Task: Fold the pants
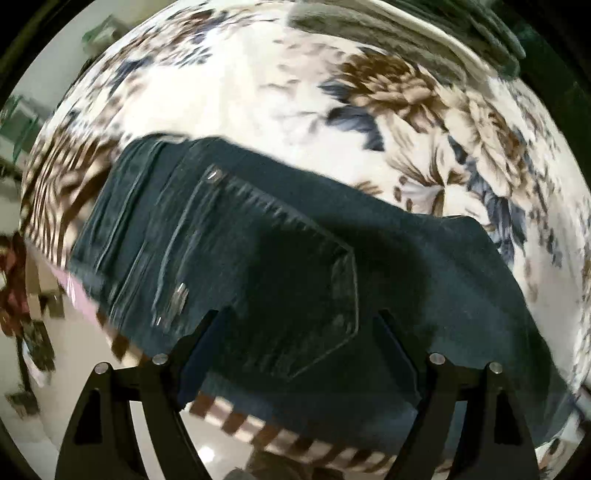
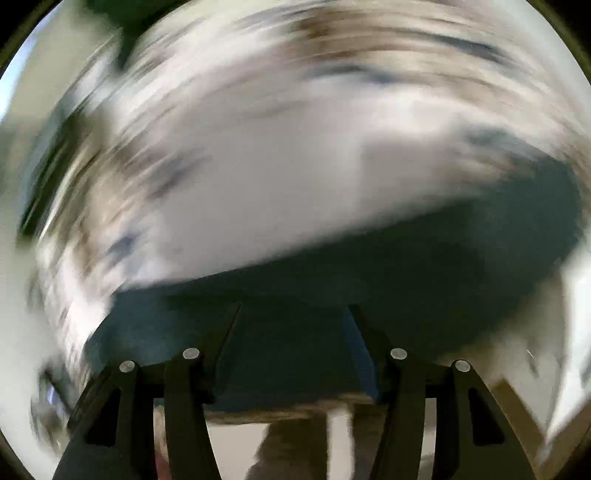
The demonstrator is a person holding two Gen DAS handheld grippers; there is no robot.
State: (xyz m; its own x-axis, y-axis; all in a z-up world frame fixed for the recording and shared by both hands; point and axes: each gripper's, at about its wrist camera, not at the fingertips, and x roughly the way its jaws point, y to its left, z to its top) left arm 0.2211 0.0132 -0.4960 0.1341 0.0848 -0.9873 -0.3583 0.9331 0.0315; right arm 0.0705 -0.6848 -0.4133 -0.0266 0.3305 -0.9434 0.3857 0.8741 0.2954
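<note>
Dark blue jeans (image 1: pixel 280 258) lie on a floral bedspread (image 1: pixel 258 85), back pocket up, waistband to the left. My left gripper (image 1: pixel 299 321) is open above the pocket area near the bed's front edge, and holds nothing. In the right wrist view, badly blurred by motion, the jeans (image 2: pixel 406 258) show as a dark band across the lower half. My right gripper (image 2: pixel 293 314) is open over the cloth, empty.
The bedspread's striped border (image 1: pixel 258 428) hangs at the front edge with pale floor (image 1: pixel 85 354) below. A dark green pillow or blanket (image 1: pixel 424 26) lies at the far side. Furniture clutter (image 1: pixel 18 288) stands at the left.
</note>
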